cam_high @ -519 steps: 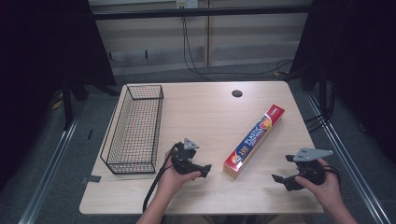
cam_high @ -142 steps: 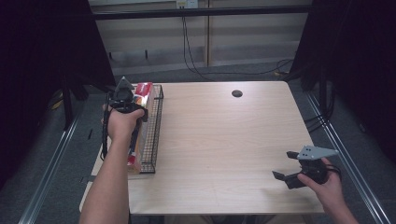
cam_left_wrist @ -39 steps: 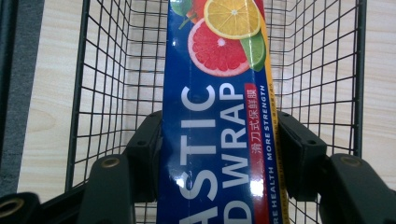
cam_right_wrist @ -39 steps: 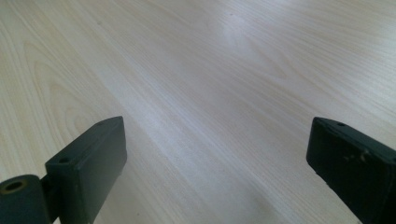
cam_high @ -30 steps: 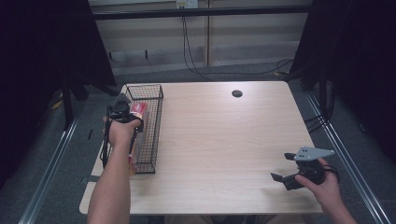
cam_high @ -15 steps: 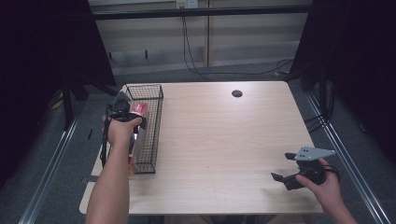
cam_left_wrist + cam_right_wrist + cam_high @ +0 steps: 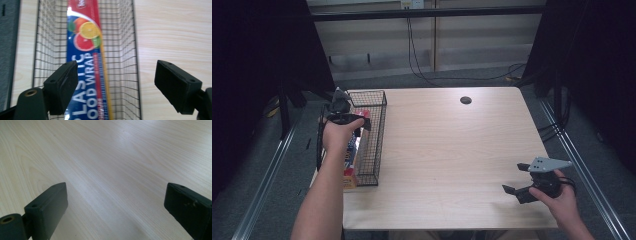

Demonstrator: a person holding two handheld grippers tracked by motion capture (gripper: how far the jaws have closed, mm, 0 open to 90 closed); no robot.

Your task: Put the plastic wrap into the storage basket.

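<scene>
A long blue and red plastic wrap box (image 7: 85, 50) lies lengthwise inside the black wire basket (image 7: 122, 50) at the table's left edge. In the high view, the box (image 7: 351, 159) shows through the basket (image 7: 374, 135) beside the person's left forearm. My left gripper (image 7: 356, 120) hovers over the basket's far end. Its jaws have just been opening, and the left gripper (image 7: 116, 71) now stands open above the box without touching it. My right gripper (image 7: 513, 178) rests open near the table's front right corner. The right gripper (image 7: 115, 195) has only bare wood between its jaws.
The light wooden table (image 7: 437, 150) has a small dark round hole (image 7: 465, 100) near its far edge. Dark floor and metal rails surround the table. The basket sits tight against the table's left edge.
The left gripper's jaws have parted from the box and the hand has risen a little above the basket. The box stays in the basket. The right gripper has not moved.
</scene>
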